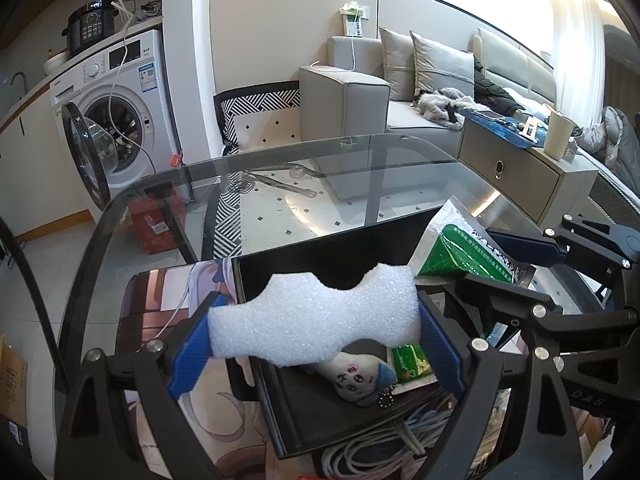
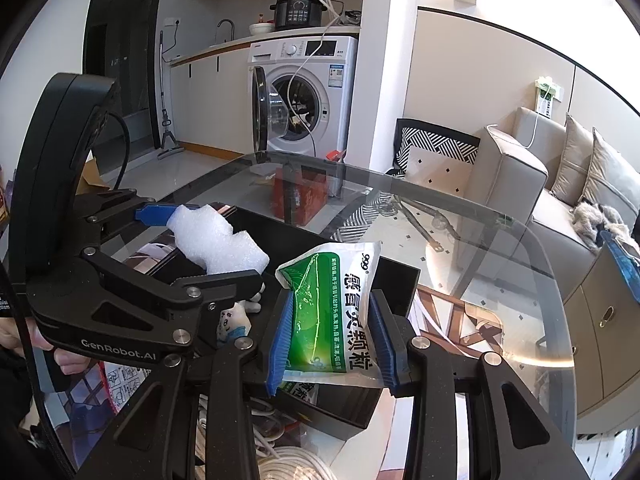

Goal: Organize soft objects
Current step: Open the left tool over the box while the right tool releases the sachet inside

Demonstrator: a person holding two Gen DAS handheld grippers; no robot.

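Observation:
My left gripper (image 1: 314,322) is shut on a white foam piece (image 1: 316,316) and holds it above a black open box (image 1: 344,248) on the glass table. The foam also shows in the right wrist view (image 2: 216,242). My right gripper (image 2: 334,336) is shut on a green and white medicine pouch (image 2: 336,320) and holds it over the same box (image 2: 396,280). The pouch shows at the right in the left wrist view (image 1: 468,248). Inside the box lie a small white plush toy with a blue cap (image 1: 356,380) and another green packet (image 1: 410,362).
The glass table (image 1: 280,184) curves away ahead; its edge (image 2: 552,264) is at the right. White cables (image 1: 384,440) lie under it. A washing machine (image 1: 116,100) with open door, a grey sofa (image 1: 400,80) and a cabinet (image 1: 520,168) stand beyond.

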